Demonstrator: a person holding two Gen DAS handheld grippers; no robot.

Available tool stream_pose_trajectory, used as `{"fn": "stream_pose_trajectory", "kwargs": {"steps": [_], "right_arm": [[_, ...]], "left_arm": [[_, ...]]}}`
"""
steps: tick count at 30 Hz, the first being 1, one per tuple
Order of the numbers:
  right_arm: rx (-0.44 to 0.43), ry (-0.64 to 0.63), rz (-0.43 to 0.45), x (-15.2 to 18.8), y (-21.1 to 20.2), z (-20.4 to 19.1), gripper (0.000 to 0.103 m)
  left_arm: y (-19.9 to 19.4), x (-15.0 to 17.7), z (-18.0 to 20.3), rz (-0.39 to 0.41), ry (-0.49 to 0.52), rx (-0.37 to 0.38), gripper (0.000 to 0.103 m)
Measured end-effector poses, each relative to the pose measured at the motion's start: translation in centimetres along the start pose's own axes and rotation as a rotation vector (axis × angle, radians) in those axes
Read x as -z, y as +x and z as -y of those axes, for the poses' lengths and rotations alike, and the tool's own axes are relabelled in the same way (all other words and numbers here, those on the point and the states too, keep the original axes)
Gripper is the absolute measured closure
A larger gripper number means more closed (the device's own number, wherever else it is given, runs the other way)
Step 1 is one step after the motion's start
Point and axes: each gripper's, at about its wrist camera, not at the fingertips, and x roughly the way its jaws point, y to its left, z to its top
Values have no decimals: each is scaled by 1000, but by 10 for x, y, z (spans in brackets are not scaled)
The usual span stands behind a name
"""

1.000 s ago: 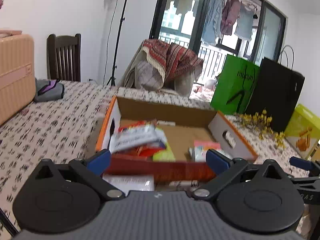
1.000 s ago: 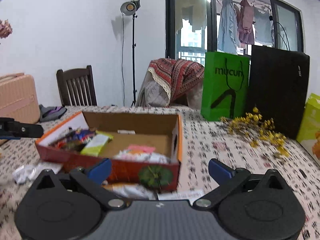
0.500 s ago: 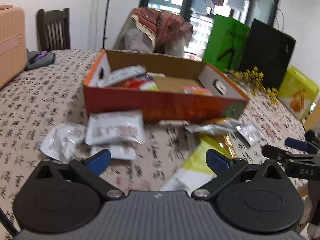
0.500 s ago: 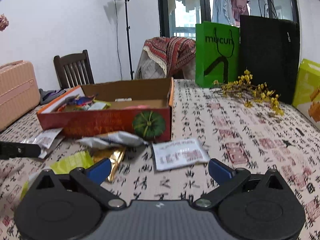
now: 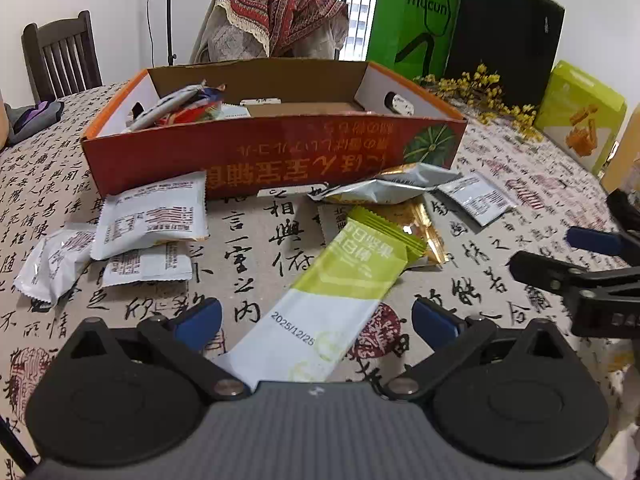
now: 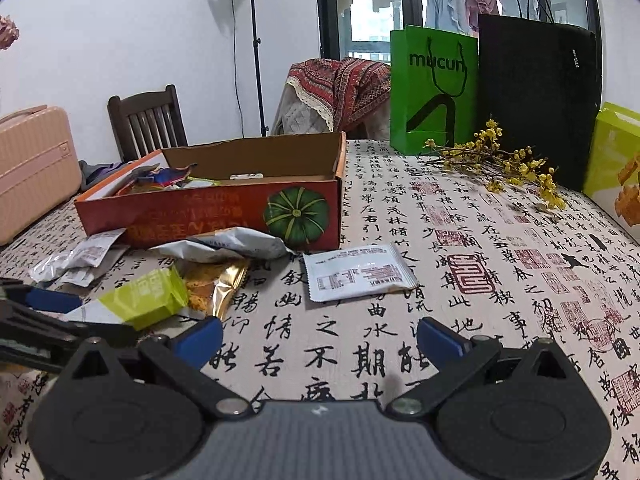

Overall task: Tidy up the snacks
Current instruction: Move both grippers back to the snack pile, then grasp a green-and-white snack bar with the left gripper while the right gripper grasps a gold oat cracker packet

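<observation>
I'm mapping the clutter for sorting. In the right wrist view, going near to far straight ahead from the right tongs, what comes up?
Right tongs → white sachet → orange cardboard box → blanket-draped chair → balcony window.

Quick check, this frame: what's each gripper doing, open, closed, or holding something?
Left gripper: open, holding nothing, poised over the green-and-white snack packet.
Right gripper: open, holding nothing.

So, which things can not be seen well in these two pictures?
- Box floor: both views, hidden by its front wall.
- Green-and-white packet, near end: left wrist view, under the left gripper.
- Gold packet: both views, partly covered by other packets.
- Packet labels: too small to read.
</observation>
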Motion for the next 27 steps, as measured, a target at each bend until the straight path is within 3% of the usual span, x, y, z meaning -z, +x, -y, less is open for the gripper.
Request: {"fn": "stream_pose_trajectory", "kwargs": {"steps": [6,8,11,13,15,27], "right_arm": [[7,3,-4,2,-1,1,0],[7,2,-5,2,0,0,0],[7,0,-9,2,1,-1,0],[7,-1,-11,2,2,-2,0],[7,-3,-16,2,3,-3,0],[2,-37,-31,-5,11,-20,0]], "left_arm": [[11,1,5,-5,41,-51,0],[9,2,4,6,42,-53,6],[2,2,1,27,49,-44,31],[-2,4,1,38,72,-43,54],[-5,5,0,47,82,-42,64],[-35,4,-23,167,10,-14,65]]}}
